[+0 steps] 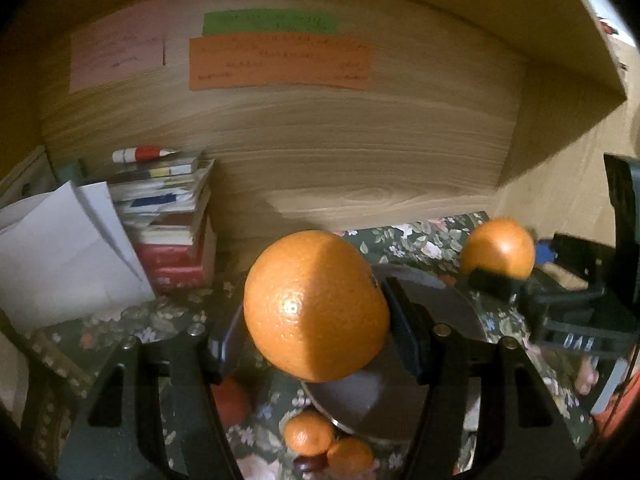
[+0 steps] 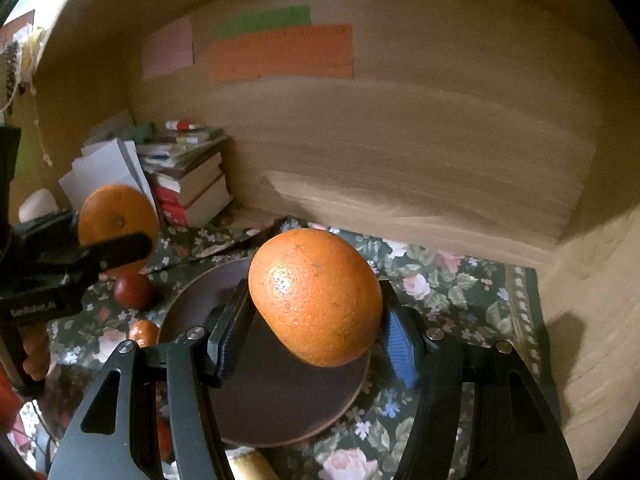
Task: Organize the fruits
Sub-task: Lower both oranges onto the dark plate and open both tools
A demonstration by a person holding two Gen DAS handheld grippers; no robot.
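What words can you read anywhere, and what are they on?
"GenRobot.ai", roughly, in blurred white print on the left gripper body, seen from the right wrist.
Reversed-looking letters on the right gripper body: too blurred to read.
Handwriting on the orange paper, green paper and pink paper: too small to read.
Book stack spines: unreadable.

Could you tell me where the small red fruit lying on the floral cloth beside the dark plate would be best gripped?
Grip the small red fruit across its widest middle, coming from above. It is round and sits on the floral cloth with the plate rim close alongside, so a side approach looks cramped.
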